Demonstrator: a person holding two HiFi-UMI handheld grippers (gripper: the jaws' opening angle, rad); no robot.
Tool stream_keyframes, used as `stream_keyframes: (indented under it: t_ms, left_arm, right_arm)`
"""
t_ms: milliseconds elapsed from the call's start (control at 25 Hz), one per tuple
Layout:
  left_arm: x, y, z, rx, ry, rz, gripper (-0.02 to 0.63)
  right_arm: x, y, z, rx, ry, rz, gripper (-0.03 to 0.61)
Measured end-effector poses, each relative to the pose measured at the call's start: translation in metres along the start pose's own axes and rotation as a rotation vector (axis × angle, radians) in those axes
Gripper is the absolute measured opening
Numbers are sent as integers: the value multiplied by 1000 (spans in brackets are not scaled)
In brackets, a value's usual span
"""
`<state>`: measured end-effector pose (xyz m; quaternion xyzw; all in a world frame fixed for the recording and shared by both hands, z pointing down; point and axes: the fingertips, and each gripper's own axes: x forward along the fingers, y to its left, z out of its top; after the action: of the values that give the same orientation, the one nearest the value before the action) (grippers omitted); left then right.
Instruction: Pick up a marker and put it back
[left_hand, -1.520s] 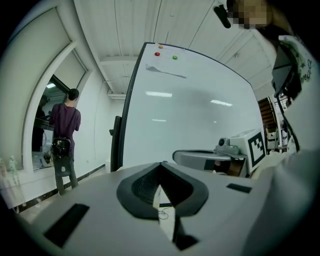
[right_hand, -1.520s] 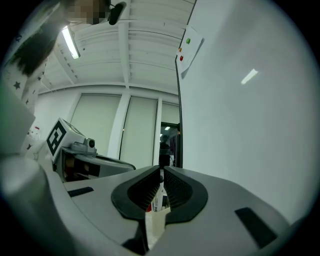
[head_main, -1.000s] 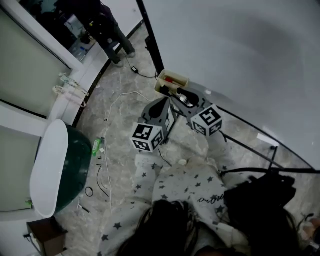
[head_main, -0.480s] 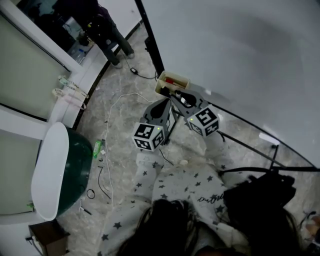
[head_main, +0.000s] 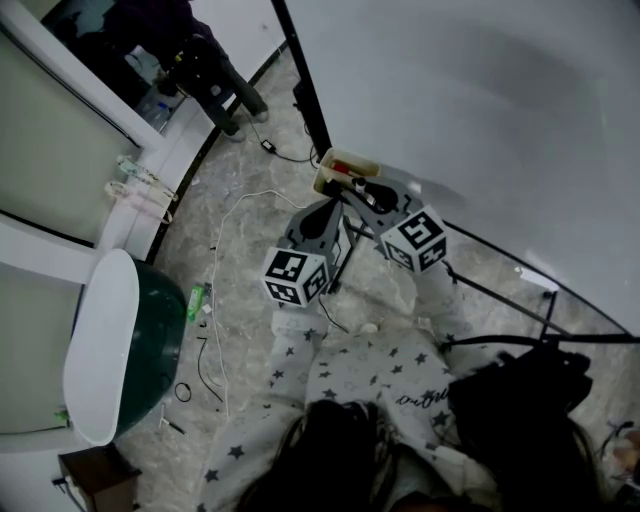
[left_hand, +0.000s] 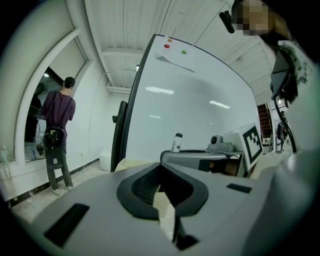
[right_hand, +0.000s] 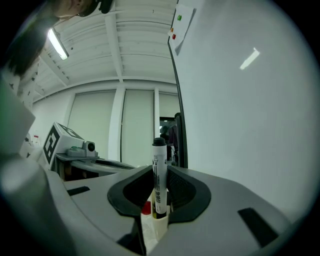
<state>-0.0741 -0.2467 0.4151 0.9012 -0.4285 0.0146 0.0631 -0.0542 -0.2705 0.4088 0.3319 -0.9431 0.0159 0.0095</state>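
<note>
A marker (right_hand: 159, 176) with a white body and black cap stands upright between the pads of my right gripper (right_hand: 158, 200), which is shut on it. Its lower end sits in a cream holder (right_hand: 153, 227) beside a red cap (right_hand: 145, 208). In the head view the holder (head_main: 340, 160) hangs at the whiteboard's lower edge, with the right gripper (head_main: 362, 188) at it. My left gripper (head_main: 328, 206) sits just below and left of it. The left gripper (left_hand: 161, 194) has its jaws drawn together, cream showing through the slit. The marker (left_hand: 177, 142) also shows there.
The whiteboard (head_main: 480, 120) fills the right side, with its black frame post (head_main: 305, 90) running down to the marble floor. Cables (head_main: 230, 230) trail across the floor. A green tub with a white rim (head_main: 125, 340) lies at left. A person (head_main: 205, 60) stands at the back.
Both grippers stay at the holder. The right gripper's cube drifted slightly left, then back right. The left gripper has barely moved.
</note>
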Motion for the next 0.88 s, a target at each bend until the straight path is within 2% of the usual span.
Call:
stream_keyframes:
  t_ms: [280,480,680,880]
  left_arm:
    - [-7,-13,32,25,-16,-28,2]
    - [-7,-24,47,85,-5,-34,2]
    - [-11,-35,72,113,-38,-48,2]
    - [-12,-36,82,71,-87,-53,2]
  right_arm:
    - [-12,1,36,-4,-20,13,83]
    - [-19,5,57,-16,-37,40,83]
    - [-26,12,81,-29,-51,65,83]
    - [-34,13,97,-32,-71,63,83]
